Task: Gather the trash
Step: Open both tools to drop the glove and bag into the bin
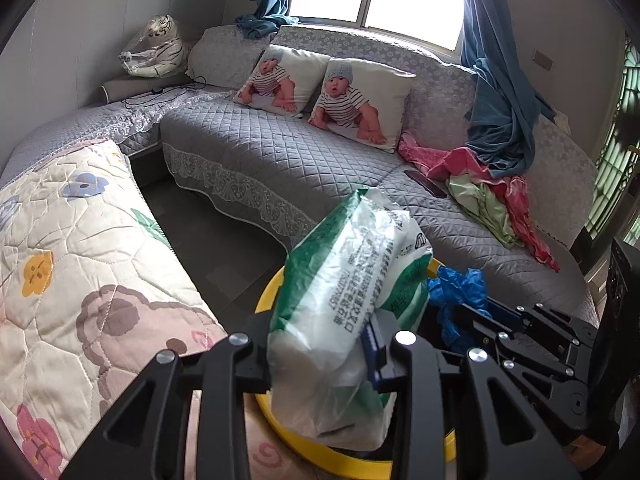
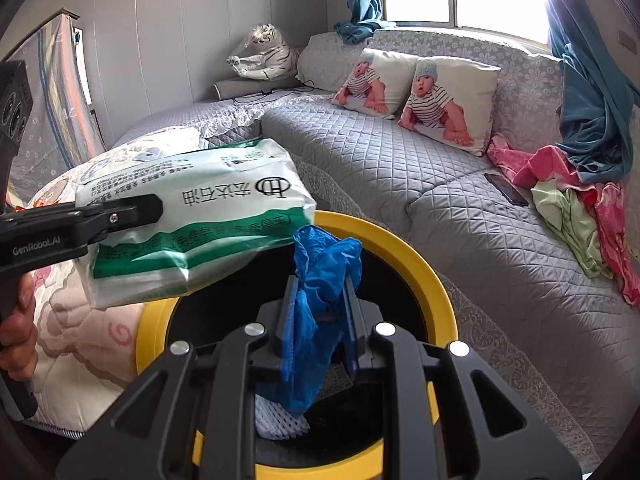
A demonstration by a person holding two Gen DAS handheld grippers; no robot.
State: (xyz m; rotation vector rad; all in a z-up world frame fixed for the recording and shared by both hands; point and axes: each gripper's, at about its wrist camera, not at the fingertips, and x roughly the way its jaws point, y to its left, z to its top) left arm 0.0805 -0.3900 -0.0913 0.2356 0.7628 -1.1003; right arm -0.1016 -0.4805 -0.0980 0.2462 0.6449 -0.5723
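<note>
Item 1: white-and-green plastic package [image 1: 344, 304], printed with Chinese text. Long axis runs forward along the left gripper [image 1: 320, 352] in the left wrist view, far end tilted up and away. In the right wrist view it lies nearly level, printed face up, reaching from the left over the bin's near-left rim. Clamped between the jaws at its near end; the jaws stand narrow and press its sides.

Item 2: blue plastic bag [image 2: 320, 300], crumpled and limp. Long axis upright: its top bunches above the fingertips and its tail hangs below them. Pinched in the right gripper [image 2: 320, 320], jaws nearly together on it. It hangs over the bin's mouth.

Item 3: black bin with yellow rim [image 2: 408, 248], directly below both grippers. A white foam net [image 2: 280, 420] lies inside, under the blue bag.

Surroundings: floral quilt [image 1: 80, 280] touching the bin on the left; grey quilted sofa [image 1: 260, 152] beyond, bearing two baby-print cushions [image 1: 352, 100], a dark phone [image 1: 426, 182], pink and green cloths [image 1: 492, 192], a blue curtain [image 1: 500, 120] draped over the backrest, and a plastic-wrapped tiger toy [image 1: 156, 48] in the corner. A hand [image 2: 16, 320] grips the left gripper's handle.
</note>
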